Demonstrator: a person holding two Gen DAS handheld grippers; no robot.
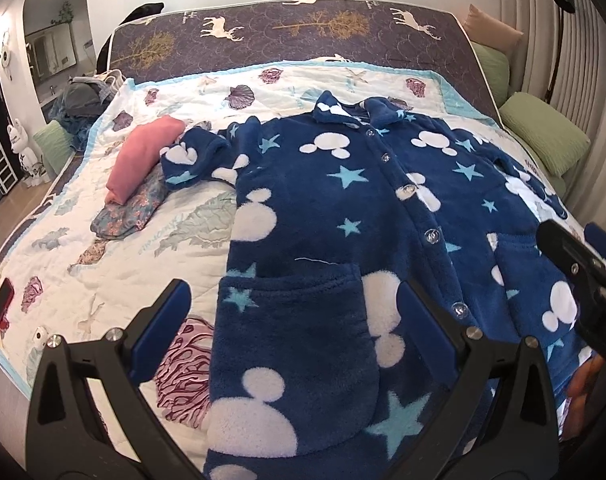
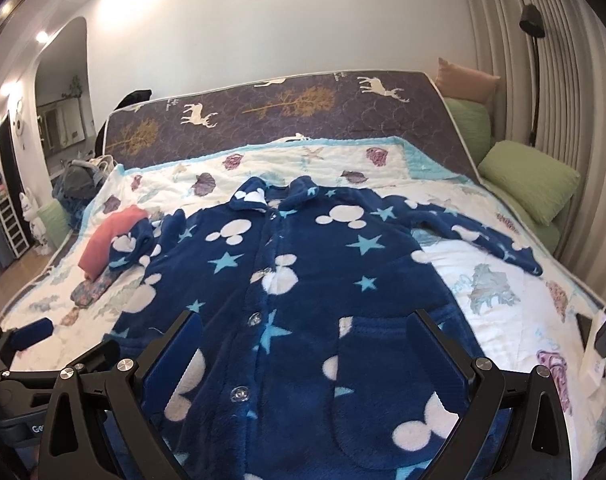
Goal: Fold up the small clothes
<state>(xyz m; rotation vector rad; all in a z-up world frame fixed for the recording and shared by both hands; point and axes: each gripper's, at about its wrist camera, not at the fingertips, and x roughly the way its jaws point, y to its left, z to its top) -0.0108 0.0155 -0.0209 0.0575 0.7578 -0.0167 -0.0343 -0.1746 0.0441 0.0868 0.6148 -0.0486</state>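
A dark blue fleece pajama top with white mouse heads and light blue stars lies spread flat, buttoned, on the bed, collar away from me. Its left sleeve is bunched up beside the folded pink garment. Its right sleeve stretches out to the right. My left gripper hovers open over the lower left pocket with nothing between its fingers. My right gripper hovers open above the hem by the right pocket, also empty. Each gripper shows at the edge of the other's view.
A folded pink garment rests on a floral folded one at the left of the seashell quilt. A red phone lies near the left bed edge. Green pillows sit right, and a clothes pile lies far left.
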